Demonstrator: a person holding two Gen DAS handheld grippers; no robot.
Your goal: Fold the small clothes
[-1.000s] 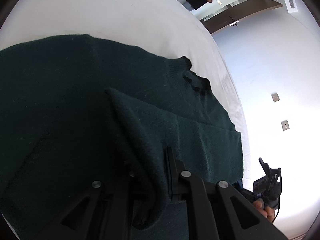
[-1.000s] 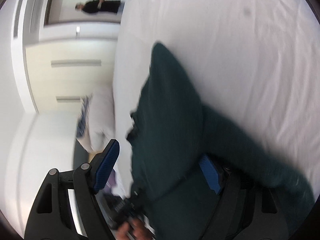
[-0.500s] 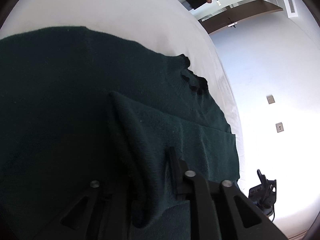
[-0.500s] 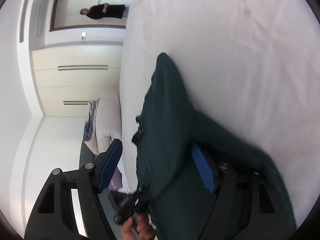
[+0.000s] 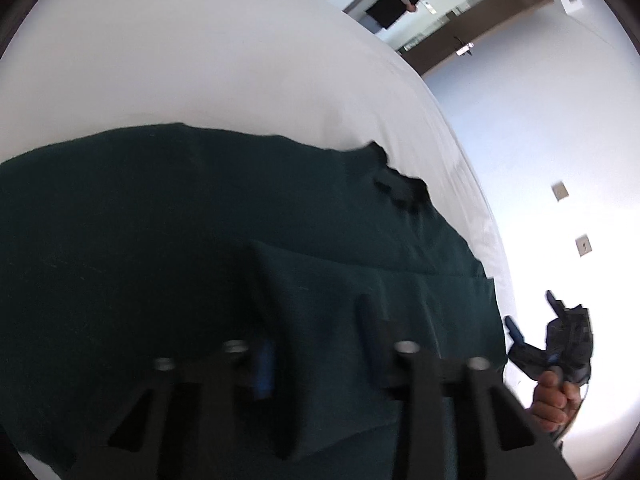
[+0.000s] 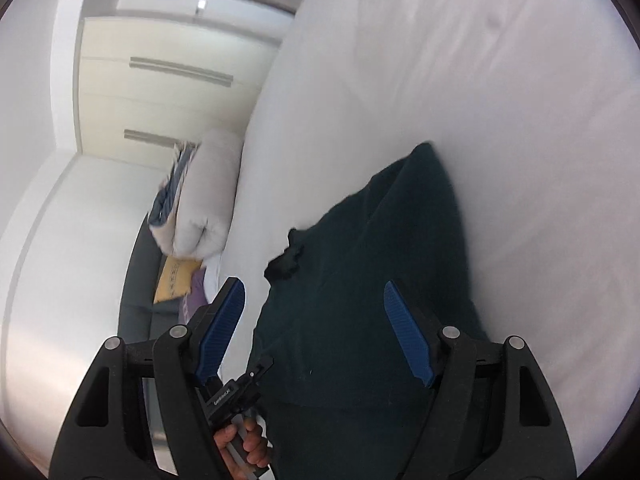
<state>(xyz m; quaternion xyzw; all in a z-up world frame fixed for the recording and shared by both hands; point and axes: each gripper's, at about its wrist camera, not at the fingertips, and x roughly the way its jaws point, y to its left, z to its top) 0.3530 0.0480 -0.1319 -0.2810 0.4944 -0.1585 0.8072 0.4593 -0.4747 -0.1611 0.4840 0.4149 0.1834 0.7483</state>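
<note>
Sweater [image 6: 360, 300] on bed [image 6: 480, 100]; right gripper [image 6: 320, 336] spread.

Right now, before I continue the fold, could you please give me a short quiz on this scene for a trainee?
1. True or false: the right tongs are shut on the sweater.
2. The sweater lies on: A) a white bed B) a wooden table C) a grey carpet.
3. Fill in: the sweater is dark ____.

Key: 1 false, the jaws stand wide open; 2 A; 3 green.
</note>
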